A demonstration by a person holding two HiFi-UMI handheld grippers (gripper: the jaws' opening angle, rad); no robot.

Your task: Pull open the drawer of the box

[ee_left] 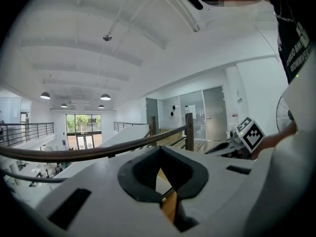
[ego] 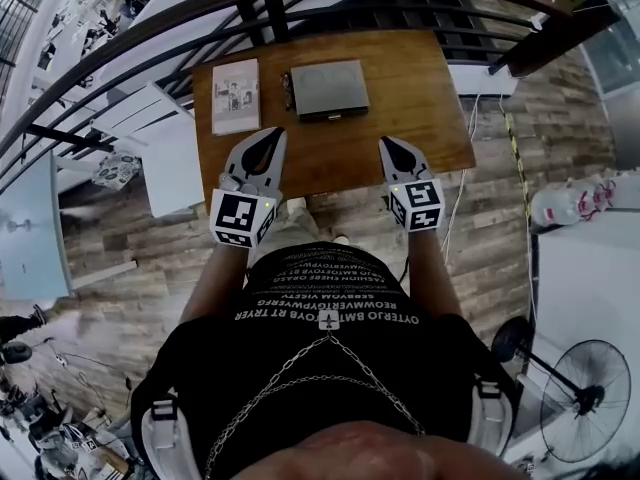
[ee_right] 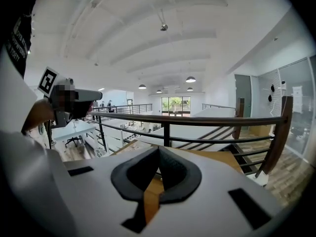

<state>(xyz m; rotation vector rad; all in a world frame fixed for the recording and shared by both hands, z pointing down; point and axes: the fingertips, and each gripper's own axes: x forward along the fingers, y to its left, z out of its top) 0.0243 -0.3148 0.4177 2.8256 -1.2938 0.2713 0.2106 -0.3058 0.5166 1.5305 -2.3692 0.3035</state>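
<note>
Wooden table [ego: 420,98] is sitting in the upper centre of the head view: rectangular, warm brown, smooth top, backing onto a railing [ee_right: 197,118] made of dark metal bars under a rounded wooden handrail. Floor [ego: 130,228] is showing as mixed-tone wood planks all around the table. We're working on a mezzanine; an open hall with big windows is lying past the rail. White ceiling [ee_right: 163,48] with broad curved ribs is filling the top of both gripper views, and round pendant lamps [ee_right: 190,79] are hanging from it. A black cage fan [ego: 585,386] is standing at lower right of the head view. The box [ego: 329,89] is lying flat on the far half of the table, upper centre of frame: dark grey, matte, low and rectangular with squared corners. Can't tell the drawer's state from here. A pale booklet [ego: 236,95] is lying just left of it, apart from it. I'm holding my left claw [ego: 274,132] over the near table edge, jaws together with nothing between the dark pads. My right claw [ego: 385,141] is sitting level with it at centre right, jaws likewise together and empty. Both claws have white plastic shells, and both are pointing up-frame, well short of the box.
</note>
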